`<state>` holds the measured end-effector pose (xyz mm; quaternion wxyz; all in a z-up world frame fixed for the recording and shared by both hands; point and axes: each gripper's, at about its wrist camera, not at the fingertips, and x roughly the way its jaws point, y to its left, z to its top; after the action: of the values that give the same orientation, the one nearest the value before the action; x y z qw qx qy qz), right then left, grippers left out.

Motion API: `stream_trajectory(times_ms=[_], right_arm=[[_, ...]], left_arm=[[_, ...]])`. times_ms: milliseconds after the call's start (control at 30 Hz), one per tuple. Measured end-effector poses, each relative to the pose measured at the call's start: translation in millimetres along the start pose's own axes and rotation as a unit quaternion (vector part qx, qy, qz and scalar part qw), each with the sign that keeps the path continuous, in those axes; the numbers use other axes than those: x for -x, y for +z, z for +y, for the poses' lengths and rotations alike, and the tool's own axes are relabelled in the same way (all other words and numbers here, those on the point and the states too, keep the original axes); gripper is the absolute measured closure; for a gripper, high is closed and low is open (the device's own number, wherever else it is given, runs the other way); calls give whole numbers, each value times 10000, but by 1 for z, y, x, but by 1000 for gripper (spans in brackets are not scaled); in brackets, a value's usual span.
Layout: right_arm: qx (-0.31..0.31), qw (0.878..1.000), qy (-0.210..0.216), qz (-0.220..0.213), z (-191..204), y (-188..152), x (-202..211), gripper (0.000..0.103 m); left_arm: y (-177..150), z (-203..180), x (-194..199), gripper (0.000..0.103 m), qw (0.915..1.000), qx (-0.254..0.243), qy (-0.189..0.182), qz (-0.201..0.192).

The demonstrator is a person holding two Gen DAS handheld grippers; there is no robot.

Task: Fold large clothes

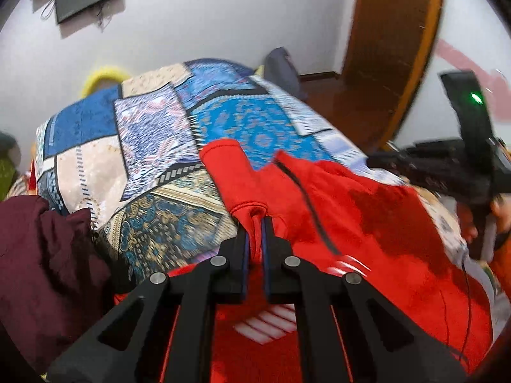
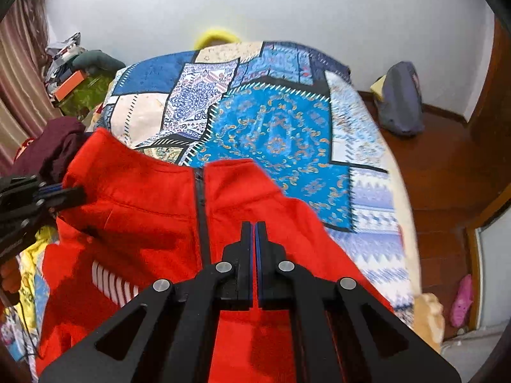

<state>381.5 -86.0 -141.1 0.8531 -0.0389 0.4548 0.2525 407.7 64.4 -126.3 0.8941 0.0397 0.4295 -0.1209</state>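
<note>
Bed point(image 2: 377, 191): a patchwork cover in blues, cream and gold is spread across it; most of both views is filled by it.
Red jacket point(image 2: 143, 223): laid on the near part of the bed, front side up, collar toward the far wall. Its upper part is seen raised off the cover between the two grippers (both views are motion-blurred). A dark zipper point(image 2: 201, 210) is run down the middle of the front, and white stripes point(image 2: 111, 282) are printed on the chest.
Maroon garment point(image 1: 44, 271): bunched at the left edge of the bed, just beside the jacket.
Door point(image 1: 389, 48): brown wood, seen beyond the far right corner of the bed.
Grey bag point(image 2: 400, 99): set on the wooden floor against the wall, apart from the bed.
Left gripper point(image 1: 255, 223): jaws are pressed together on a pinched fold of red fabric near the collar; the fabric is seen bunched between the pads. In the right wrist view it point(image 2: 68, 194) is seen gripping the jacket's left shoulder edge.
Right gripper point(image 2: 254, 226): jaws are pressed together, with only a thin slit left; red fabric is seen between the pads at the right shoulder (the grip is thin).
Hand point(image 1: 501, 210): partly seen on the right gripper's handle at the frame edge.
</note>
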Motion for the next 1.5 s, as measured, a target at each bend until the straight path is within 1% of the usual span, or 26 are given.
stream_trajectory(times_ms=[100, 133, 167, 200, 233, 267, 333, 467, 667, 767, 867, 933, 967, 1033, 1067, 1133, 1200, 1233, 1267, 1367, 1500], right_arm=[[-35, 10000, 28, 84, -2, -6, 8, 99], [-46, 9999, 56, 134, -3, -8, 9, 93], [-53, 9997, 91, 203, -4, -9, 8, 82], [-55, 9997, 83, 243, -4, -10, 7, 75], [-53, 9997, 39, 235, -4, -11, 6, 61], [-48, 9998, -19, 198, -5, -11, 5, 54], [-37, 9998, -97, 160, -5, -9, 0, 52], [-132, 9995, -61, 278, -9, 0, -22, 51], [-356, 9977, 70, 573, -24, 24, -79, 51], [-505, 9972, 142, 540, -32, 35, -104, 51], [-732, 9948, 345, 618, -40, 41, -129, 51], [-922, 9916, 614, 674, -46, 42, -147, 51], [-975, 9900, 645, 793, -47, 42, -156, 47], [-1067, 9873, 778, 880, -51, 42, -166, 45], [-1132, 9860, 847, 885, -53, 41, -167, 45], [-1180, 9850, 917, 861, -55, 39, -166, 50], [-1100, 9845, 1121, 783, -50, 34, -163, 70], [-1182, 9835, 999, 940, -49, 33, -161, 83], [-1153, 9845, 951, 918, -46, 32, -158, 87], [-906, 9908, 529, 852, -32, 32, -144, 89], [-734, 9953, 392, 499, -21, 33, -96, 89]], left_arm=[[-18, -19, 19, 100, 9998, -161, -139, 8], [-23, -22, 21, 100, 9997, -193, -124, 24], [-28, -25, 22, 100, 9997, -206, -93, 38], [-34, -26, 21, 100, 9998, -195, -71, 66], [-38, -26, 20, 100, 9998, -166, -46, 93], [-40, -24, 18, 100, 9998, -154, -25, 99], [-41, -19, 12, 100, 9999, -109, 80, 104], [-34, 0, -4, 100, 9997, 115, 200, 114], [-16, 44, -47, 100, 9973, 592, 355, 263], [-13, 65, -68, 100, 9949, 885, 310, 372], [-12, 77, -85, 100, 9934, 1008, 306, 444], [-13, 80, -95, 100, 9928, 1042, 307, 500], [-13, 81, -98, 100, 9928, 1038, 311, 517], [-15, 80, -106, 100, 9927, 1000, 357, 566], [-16, 81, -109, 100, 9927, 997, 362, 577], [-17, 82, -113, 100, 9924, 1021, 348, 592], [-17, 82, -115, 100, 9923, 1035, 344, 584], [-17, 82, -115, 100, 9923, 1041, 343, 576], [-16, 82, -115, 100, 9923, 1041, 337, 576], [-14, 79, -111, 100, 9927, 981, 373, 595], [-10, 68, -86, 100, 9942, 884, 347, 496]])
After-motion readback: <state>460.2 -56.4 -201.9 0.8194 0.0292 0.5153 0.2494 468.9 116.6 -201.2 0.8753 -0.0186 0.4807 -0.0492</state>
